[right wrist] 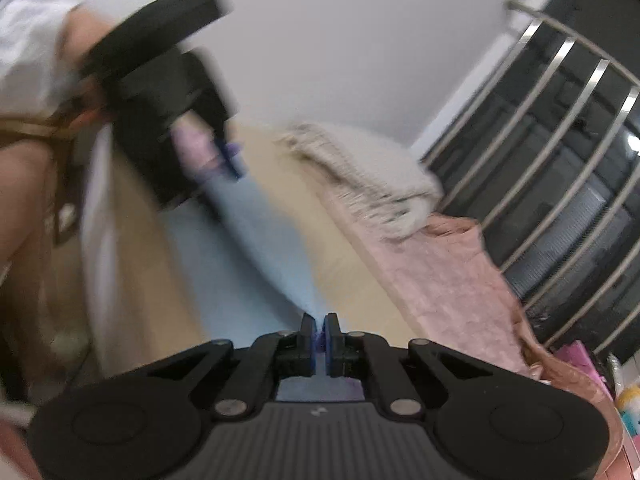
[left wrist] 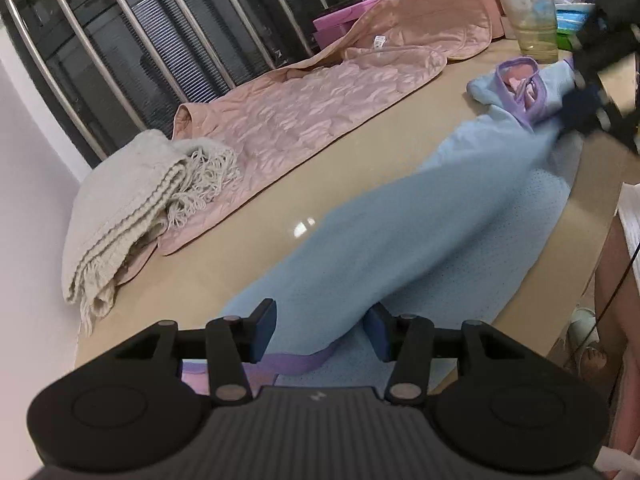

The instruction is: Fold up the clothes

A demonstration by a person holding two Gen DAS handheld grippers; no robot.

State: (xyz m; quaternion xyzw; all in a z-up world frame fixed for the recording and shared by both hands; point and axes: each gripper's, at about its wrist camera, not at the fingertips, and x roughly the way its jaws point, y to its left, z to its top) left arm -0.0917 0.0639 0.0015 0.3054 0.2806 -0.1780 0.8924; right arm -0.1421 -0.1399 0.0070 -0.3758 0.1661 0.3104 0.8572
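A light blue garment (left wrist: 400, 232) with purple trim lies stretched along the beige table (left wrist: 240, 256). My left gripper (left wrist: 320, 332) stands open at the garment's near end. A raised fold of the blue cloth and a strip of purple hem lie between its blue pads (left wrist: 266, 330). My right gripper (right wrist: 319, 338) is shut on the garment's far end, where a bit of purple trim shows between its pads. In the left wrist view the right gripper (left wrist: 578, 110) is a dark blur at the purple neckline. In the right wrist view the left gripper (right wrist: 224, 156) is a blurred shape at the upper left.
A pink quilted blanket (left wrist: 320, 108) lies along the table's far side, and a folded cream fringed throw (left wrist: 132, 208) rests on its end. A glass (left wrist: 536, 28), pink boxes (left wrist: 340, 20) and clutter stand at the far right. Metal bars (left wrist: 120, 40) front a dark window. A person's leg (left wrist: 616, 280) is beside the table.
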